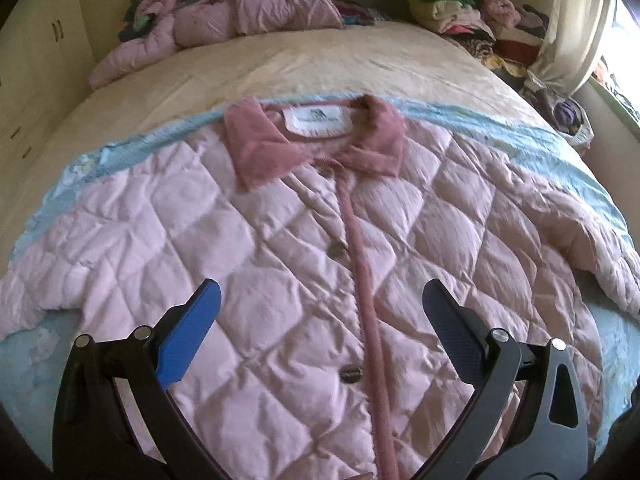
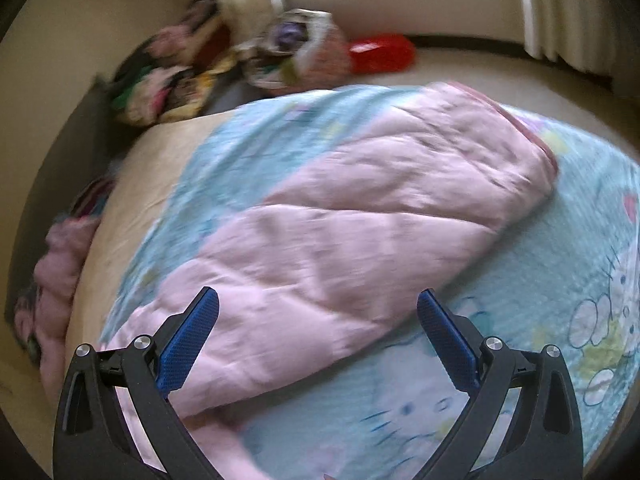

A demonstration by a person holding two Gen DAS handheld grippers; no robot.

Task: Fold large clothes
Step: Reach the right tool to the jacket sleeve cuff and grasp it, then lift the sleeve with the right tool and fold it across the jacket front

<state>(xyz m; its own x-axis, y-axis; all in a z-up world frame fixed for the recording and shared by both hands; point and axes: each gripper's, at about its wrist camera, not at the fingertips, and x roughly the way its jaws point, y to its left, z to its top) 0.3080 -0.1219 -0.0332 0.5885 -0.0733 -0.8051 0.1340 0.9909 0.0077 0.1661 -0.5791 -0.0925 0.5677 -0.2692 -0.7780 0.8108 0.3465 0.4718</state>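
Note:
A pink quilted jacket [image 1: 280, 240] lies flat and buttoned on a light blue cartoon-print sheet [image 1: 520, 132], with its darker pink collar [image 1: 260, 148] and white label toward the far side. My left gripper [image 1: 320, 300] hovers open above the jacket's button strip, nothing between its fingers. In the right wrist view, one sleeve of the jacket [image 2: 360, 220] stretches out to the upper right across the sheet [image 2: 540, 280]. My right gripper [image 2: 318, 312] is open just above the near part of that sleeve and holds nothing.
The bed's beige cover [image 1: 280, 64] extends beyond the sheet. A second crumpled pink garment [image 1: 224, 20] and other clothes lie at the far end. Stacked clothes [image 1: 460, 8] pile at the back right near a curtain [image 1: 576, 20]. A red object [image 2: 380, 54] sits on the floor.

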